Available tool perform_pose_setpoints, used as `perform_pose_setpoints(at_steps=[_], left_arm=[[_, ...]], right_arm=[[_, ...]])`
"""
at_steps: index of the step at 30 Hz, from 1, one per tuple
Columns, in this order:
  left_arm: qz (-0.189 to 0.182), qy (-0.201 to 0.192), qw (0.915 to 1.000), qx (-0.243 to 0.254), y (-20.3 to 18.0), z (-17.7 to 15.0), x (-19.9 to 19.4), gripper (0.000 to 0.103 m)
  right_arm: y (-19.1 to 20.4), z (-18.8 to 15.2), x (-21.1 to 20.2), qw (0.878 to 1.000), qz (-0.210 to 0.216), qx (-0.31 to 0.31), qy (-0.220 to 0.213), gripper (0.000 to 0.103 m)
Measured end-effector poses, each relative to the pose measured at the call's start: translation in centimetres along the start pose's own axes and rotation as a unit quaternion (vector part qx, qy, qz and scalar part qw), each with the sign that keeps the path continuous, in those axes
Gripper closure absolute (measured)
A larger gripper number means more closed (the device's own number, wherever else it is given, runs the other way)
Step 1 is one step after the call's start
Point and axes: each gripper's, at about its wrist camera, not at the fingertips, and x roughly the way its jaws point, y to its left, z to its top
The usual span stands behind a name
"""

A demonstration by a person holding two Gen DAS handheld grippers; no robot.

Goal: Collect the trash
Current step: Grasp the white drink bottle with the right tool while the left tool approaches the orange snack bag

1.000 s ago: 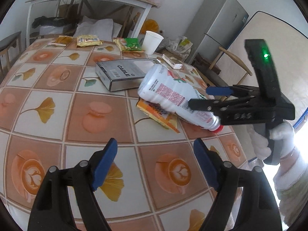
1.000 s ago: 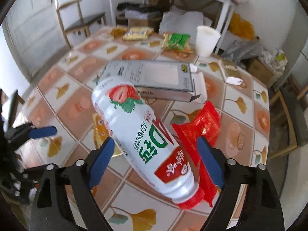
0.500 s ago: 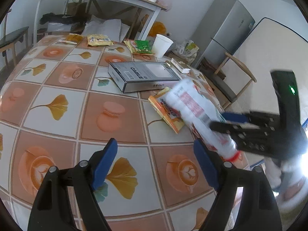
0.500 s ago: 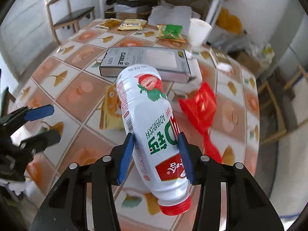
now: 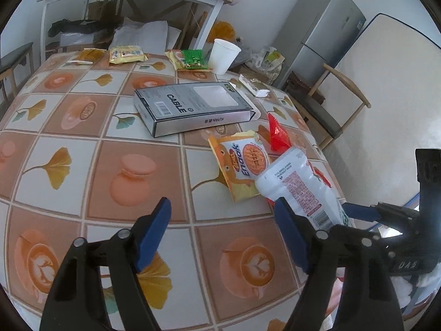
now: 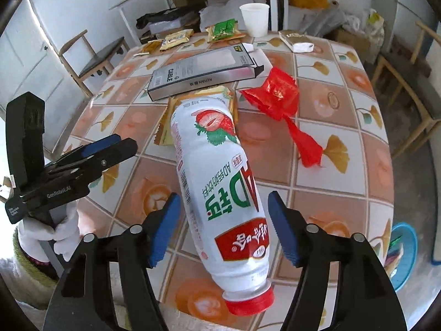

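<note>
A white strawberry-drink bottle point(image 6: 217, 182) with a red cap lies tilted between the jaws of my right gripper point(image 6: 223, 229), cap end toward the camera. Those jaws are opening, and a gap shows between each blue pad and the bottle. In the left wrist view the bottle point(image 5: 300, 190) hangs over the table's right edge, with the right gripper point(image 5: 355, 215) beside it. My left gripper point(image 5: 220, 234) is closing a little above the tablecloth, with nothing between its jaws. An orange biscuit wrapper point(image 5: 242, 165) and a red wrapper point(image 6: 278, 96) lie on the table past the bottle.
A grey cable box point(image 5: 193, 107) lies mid-table. A paper cup point(image 5: 224, 55) and several snack packets point(image 5: 190, 59) sit at the far edge. Wooden chairs point(image 6: 413, 82) stand beside the table. A blue basin point(image 6: 405, 253) is on the floor at the right. A gloved hand point(image 6: 63, 231) holds the left gripper.
The right gripper shut on the bottle, carried it toward the table's near right edge, and has now spread its jaws off it. The orange wrapper that lay under the bottle is uncovered.
</note>
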Motion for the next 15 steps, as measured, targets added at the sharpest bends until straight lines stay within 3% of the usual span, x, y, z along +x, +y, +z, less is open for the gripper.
perform_pose_setpoints(at_steps=[7,15], left_arm=[[-0.001,0.02,0.9994,-0.029,0.6,2.1,2.7,0.056],[-0.038,0.061,0.9964,-0.045,-0.8,2.5,6.2,0.069]], right_arm=[[-0.9,-1.0,0.8,0.999,0.02,0.025,0.001,0.044],[-3.8,-4.0,-0.5,0.992,0.056,0.108,-0.026,0.044]])
